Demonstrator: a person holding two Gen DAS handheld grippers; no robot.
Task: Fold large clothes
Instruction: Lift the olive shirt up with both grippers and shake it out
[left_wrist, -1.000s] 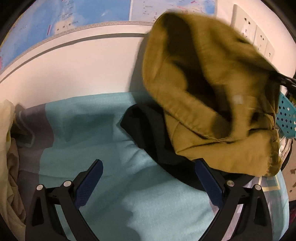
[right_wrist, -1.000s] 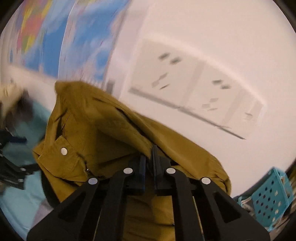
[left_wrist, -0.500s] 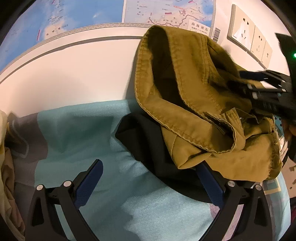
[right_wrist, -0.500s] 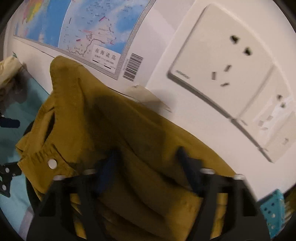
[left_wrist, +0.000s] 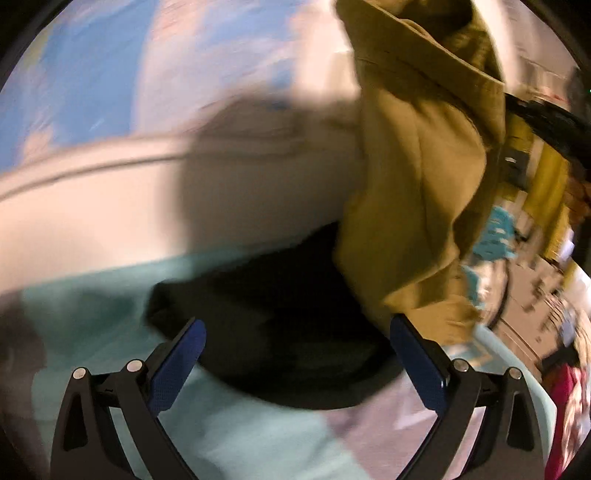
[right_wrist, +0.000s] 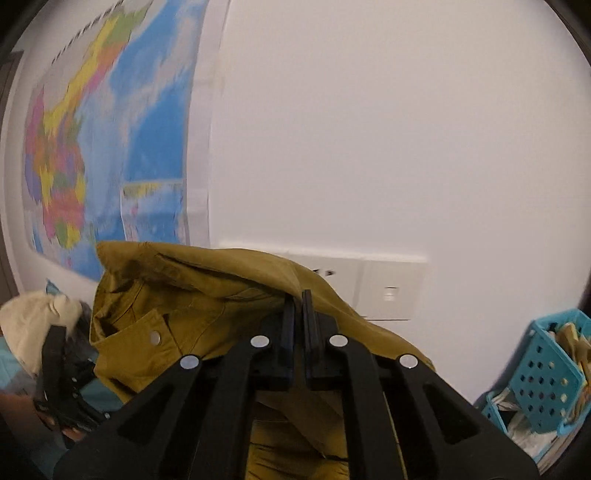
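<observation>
The mustard jacket (right_wrist: 207, 306) hangs bunched in the air in front of the wall map (right_wrist: 110, 122), above the teal bed cover (left_wrist: 258, 439) and a black garment (left_wrist: 280, 332) lying on it. No fold shows yet, so nearly all the work looks left: spread it flat, then fold. The right gripper (right_wrist: 298, 314) is clenched on a ridge of the jacket. The left gripper (left_wrist: 295, 354) stands released below it, with nothing held between its 2 fingers. No writing is readable.
</observation>
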